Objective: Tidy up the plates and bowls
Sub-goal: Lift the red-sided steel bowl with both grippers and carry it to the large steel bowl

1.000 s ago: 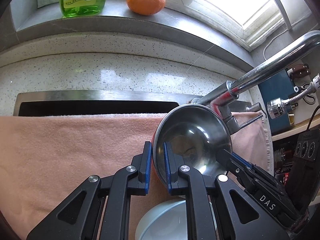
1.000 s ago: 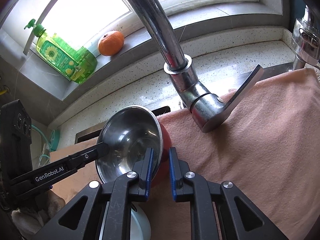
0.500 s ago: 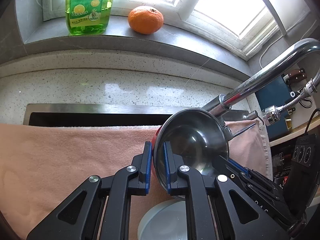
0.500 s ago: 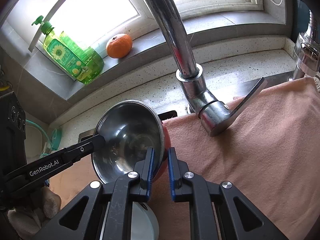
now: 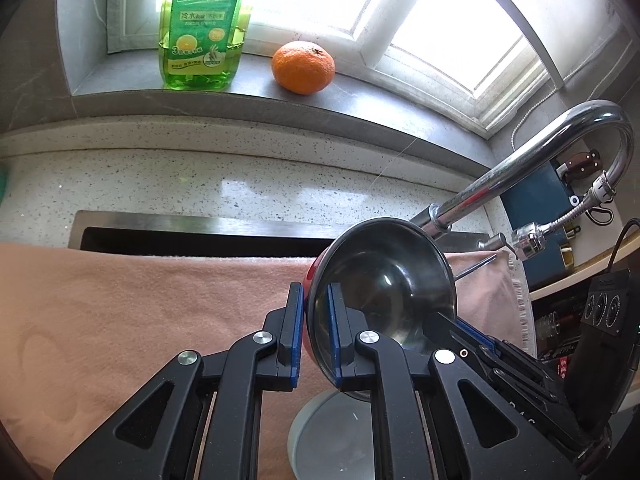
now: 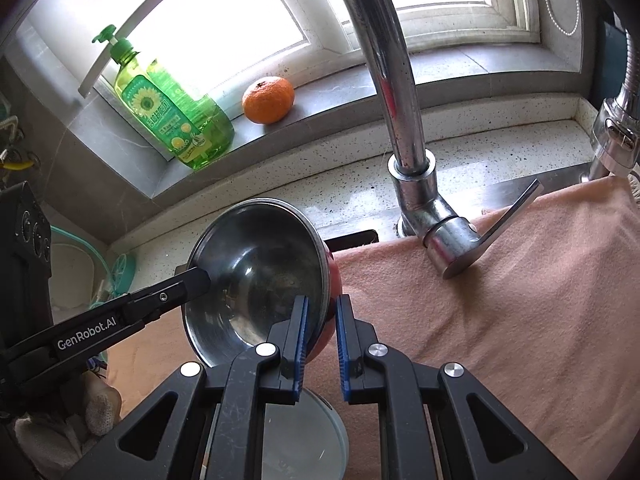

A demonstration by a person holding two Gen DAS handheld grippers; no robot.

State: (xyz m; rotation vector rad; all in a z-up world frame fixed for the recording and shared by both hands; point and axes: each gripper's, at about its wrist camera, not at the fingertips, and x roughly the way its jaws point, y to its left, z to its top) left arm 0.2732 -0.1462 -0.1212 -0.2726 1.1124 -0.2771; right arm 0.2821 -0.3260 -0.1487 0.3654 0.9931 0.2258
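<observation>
Aloft over the towel: steel bowl pinched from both sides

Held tilted above the pink towel (image 5: 140, 320), clear of it: one steel bowl (image 5: 384, 284) with a red outside, rim tipped up on edge. Mouth turned sideways rather than upward — open face toward the right hand-held gripper's side in the left wrist view, toward the left hand-held gripper's side in the right wrist view. Round, so no long axis to speak of.

Left hand-held gripper (image 5: 314, 336) clamped on the bowl's rim, one blue pad inside the bowl, one against the red wall. Right hand-held gripper (image 6: 320, 344) closed on the opposite rim likewise, wall between its pads.

Directly beneath the bowl, on the towel: a pale round dish (image 6: 296, 440), partly hidden by the fingers. Behind and to the right of the bowl: chrome faucet (image 6: 400, 120), lever over the towel's edge. Farther behind, on the windowsill: green soap bottle (image 5: 202, 24) and, just beside it, an orange (image 5: 303, 66). Between sill and bowl: speckled counter (image 5: 200, 188).
</observation>
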